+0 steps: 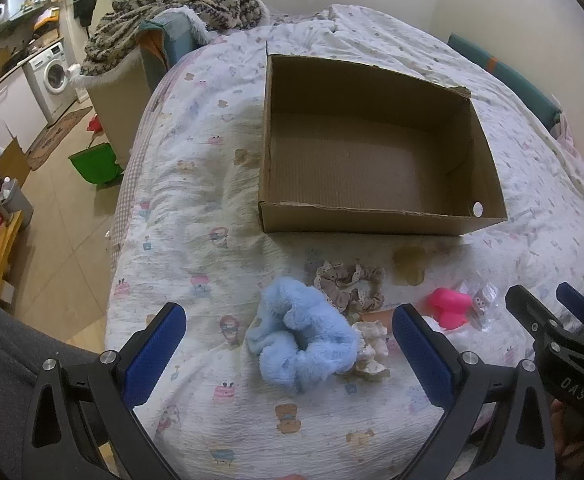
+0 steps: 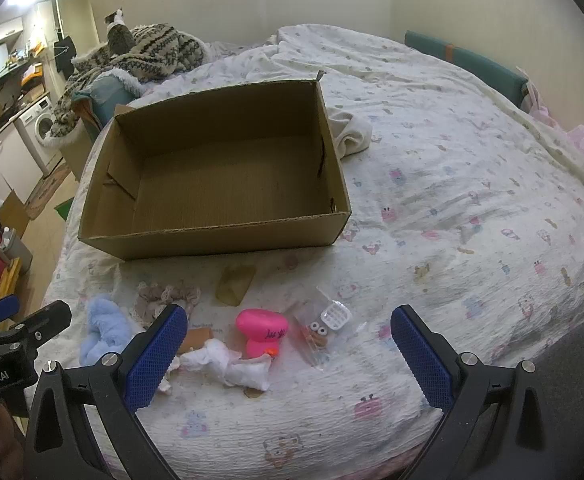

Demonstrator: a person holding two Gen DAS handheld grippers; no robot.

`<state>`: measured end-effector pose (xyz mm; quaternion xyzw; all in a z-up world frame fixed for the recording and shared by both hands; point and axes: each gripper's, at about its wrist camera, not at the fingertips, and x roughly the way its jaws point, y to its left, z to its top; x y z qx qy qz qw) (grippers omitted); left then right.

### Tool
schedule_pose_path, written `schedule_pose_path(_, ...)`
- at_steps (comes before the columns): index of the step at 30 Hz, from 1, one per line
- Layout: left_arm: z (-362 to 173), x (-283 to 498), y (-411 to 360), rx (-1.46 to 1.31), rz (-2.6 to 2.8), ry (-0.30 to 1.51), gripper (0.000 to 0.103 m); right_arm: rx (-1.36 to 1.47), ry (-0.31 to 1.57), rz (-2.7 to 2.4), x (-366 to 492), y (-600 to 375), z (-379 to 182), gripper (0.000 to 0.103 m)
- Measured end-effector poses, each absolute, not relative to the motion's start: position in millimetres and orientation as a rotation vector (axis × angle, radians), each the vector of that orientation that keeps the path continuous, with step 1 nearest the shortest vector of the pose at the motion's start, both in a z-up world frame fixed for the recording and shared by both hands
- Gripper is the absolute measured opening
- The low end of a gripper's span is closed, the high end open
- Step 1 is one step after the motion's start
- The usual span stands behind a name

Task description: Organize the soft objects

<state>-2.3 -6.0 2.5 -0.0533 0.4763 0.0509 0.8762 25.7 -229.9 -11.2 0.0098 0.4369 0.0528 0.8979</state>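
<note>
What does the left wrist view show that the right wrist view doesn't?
Only the left wrist view shows the green plastic bin on the floor and the round white sticker inside the box. Only the right wrist view shows the crumpled white cloth beside the box's right wall and the small white toy basket. Both show the empty brown cardboard box, fluffy light-blue scrunchie, pink rubber toy, and both grippers open, holding nothing.
</note>
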Motion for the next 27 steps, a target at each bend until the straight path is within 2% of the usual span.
schedule_pose_path(27,0.2,-0.6,-2.5,-0.121,0.113,1.007,0.103,0.017,0.908,0.109,25.9,-229.5,-11.3,0.103)
